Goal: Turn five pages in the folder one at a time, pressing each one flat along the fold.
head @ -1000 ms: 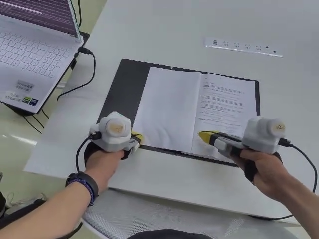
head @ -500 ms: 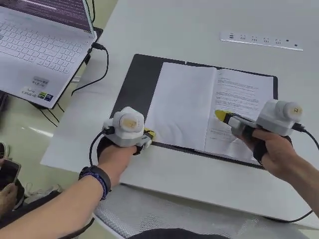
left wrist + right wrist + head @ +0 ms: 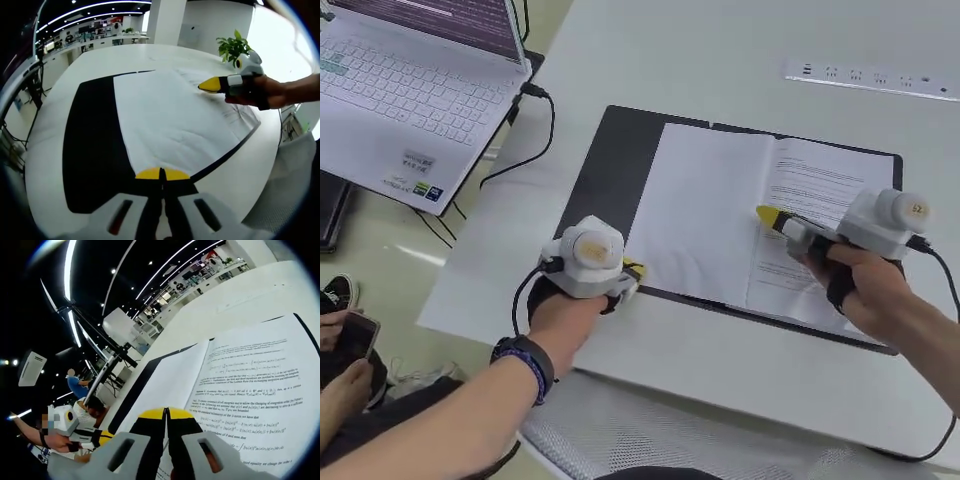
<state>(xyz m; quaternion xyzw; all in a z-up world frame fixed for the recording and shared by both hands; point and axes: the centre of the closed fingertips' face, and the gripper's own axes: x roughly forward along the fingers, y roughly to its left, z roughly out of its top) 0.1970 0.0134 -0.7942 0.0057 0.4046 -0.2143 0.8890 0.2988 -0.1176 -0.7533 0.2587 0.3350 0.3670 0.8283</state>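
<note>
Black folder (image 3: 610, 170) under right tongs (image 3: 767, 215), by left tongs (image 3: 634, 269).

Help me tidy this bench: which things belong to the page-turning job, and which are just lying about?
Job: folder, blank page, printed page, left gripper, right gripper.
Lying about: laptop, socket strip.

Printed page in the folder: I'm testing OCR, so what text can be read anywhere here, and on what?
None can be quoted for sure.
Printed page: lines of text and formulas, too small.
Laptop stickers and keys: too small.
Socket strip marks: too small.
Label on right gripper: blurred.
</note>
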